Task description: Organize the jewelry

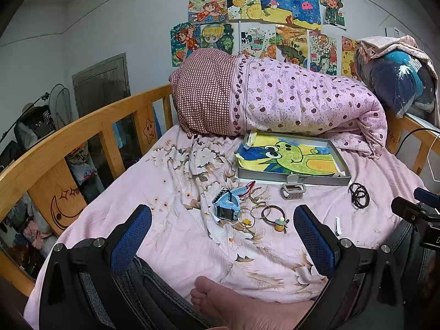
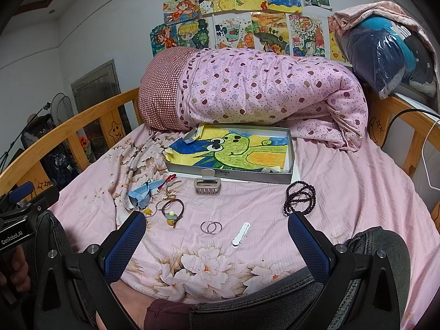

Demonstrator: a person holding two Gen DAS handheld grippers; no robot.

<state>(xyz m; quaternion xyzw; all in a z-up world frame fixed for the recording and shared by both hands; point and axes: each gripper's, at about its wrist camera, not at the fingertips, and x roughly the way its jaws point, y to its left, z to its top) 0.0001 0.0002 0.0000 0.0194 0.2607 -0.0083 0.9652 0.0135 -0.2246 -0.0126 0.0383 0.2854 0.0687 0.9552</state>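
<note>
Jewelry lies scattered on the pink bedsheet (image 1: 176,236). A blue watch (image 1: 226,206) (image 2: 140,194), a hair tie with a yellow bead (image 1: 276,216) (image 2: 172,211), a grey claw clip (image 1: 293,191) (image 2: 207,185), a dark bead bracelet (image 1: 359,194) (image 2: 300,197), thin rings (image 2: 211,227) and a white hair clip (image 2: 241,234) (image 1: 337,225) lie in front of a shallow grey box (image 1: 294,179) (image 2: 231,175) lined with a frog drawing. My left gripper (image 1: 222,224) is open, empty, just short of the watch. My right gripper (image 2: 217,232) is open, empty, around the rings and white clip.
A rolled pink quilt (image 1: 288,99) (image 2: 261,90) lies behind the box. Wooden bed rails (image 1: 82,126) (image 2: 82,121) run along the left and right. A person's bare foot (image 1: 220,299) and dark trouser legs (image 2: 275,302) rest on the near sheet.
</note>
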